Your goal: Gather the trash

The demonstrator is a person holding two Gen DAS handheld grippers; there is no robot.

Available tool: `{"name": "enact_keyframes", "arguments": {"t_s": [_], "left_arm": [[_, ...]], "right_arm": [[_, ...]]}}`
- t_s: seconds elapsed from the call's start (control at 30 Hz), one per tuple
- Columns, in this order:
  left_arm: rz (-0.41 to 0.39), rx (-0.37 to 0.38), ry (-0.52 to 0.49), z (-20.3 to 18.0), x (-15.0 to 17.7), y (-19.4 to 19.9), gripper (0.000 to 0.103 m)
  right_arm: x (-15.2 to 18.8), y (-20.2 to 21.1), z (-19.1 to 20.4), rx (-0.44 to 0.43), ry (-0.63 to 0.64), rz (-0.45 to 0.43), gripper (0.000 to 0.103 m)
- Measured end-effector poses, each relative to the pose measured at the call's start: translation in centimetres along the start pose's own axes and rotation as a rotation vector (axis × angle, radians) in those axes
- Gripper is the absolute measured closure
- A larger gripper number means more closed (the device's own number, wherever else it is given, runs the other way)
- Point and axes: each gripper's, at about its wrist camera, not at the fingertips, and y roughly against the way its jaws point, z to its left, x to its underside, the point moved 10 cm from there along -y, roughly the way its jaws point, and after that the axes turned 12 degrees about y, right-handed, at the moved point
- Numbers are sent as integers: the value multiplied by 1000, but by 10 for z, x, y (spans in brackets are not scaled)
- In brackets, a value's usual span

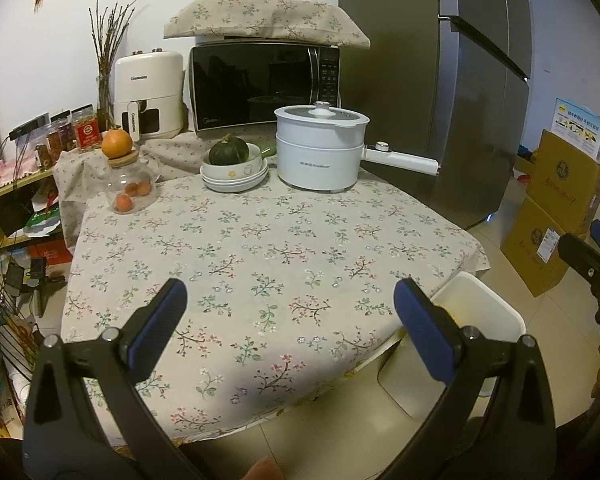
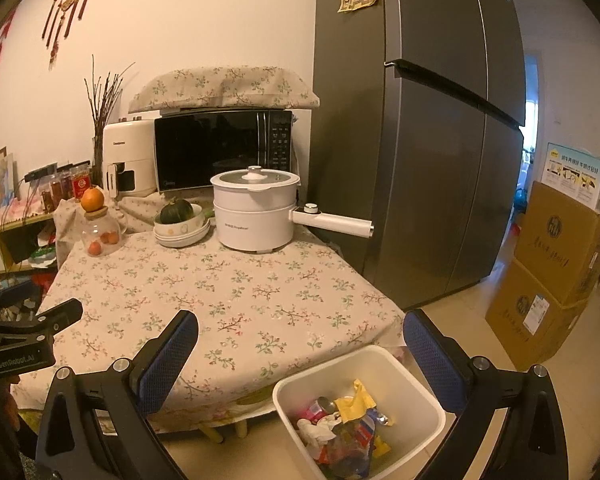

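Observation:
A white trash bin [image 2: 416,376] stands on the floor at the table's near right corner, holding crumpled wrappers and a plastic bag [image 2: 348,428]. In the left wrist view only part of the bin [image 1: 484,304] shows behind my finger. My left gripper [image 1: 290,320] hovers open over the floral tablecloth [image 1: 268,248] with nothing between its fingers. My right gripper [image 2: 300,356] hangs open above the table corner and the bin, holding nothing. Each gripper shows in the other's view: the right gripper [image 1: 588,252] at the right edge, the left gripper [image 2: 40,324] at the left edge.
At the table's far end stand a white electric pot [image 2: 256,212], stacked bowls with a green squash [image 2: 176,212], and a glass jar topped by an orange [image 2: 94,200]. Behind are a microwave [image 2: 220,148], an air fryer [image 2: 128,152]; a grey fridge [image 2: 420,140] and cardboard boxes [image 2: 552,272] to the right.

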Motion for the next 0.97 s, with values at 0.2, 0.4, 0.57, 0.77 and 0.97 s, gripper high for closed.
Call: {"name": "enact_keyframes", "arguments": {"t_s": [0.2, 0.4, 0.57, 0.77, 0.97], "left_arm": [[-8, 0, -1, -2, -2, 1, 0], [-22, 3, 11, -2, -6, 4, 0], [-32, 5, 18, -2, -8, 5, 0], [-14, 18, 16, -3, -6, 4, 0], [39, 35, 43, 5, 0, -4, 0]], "right_arm": [[0, 0, 1, -4, -12, 1, 0], [0, 0, 2, -4, -33, 1, 0], [1, 1, 1, -2, -46, 5, 0], [1, 0, 0, -6, -67, 3, 0], [6, -10, 11, -37, -67, 38, 0]]}}
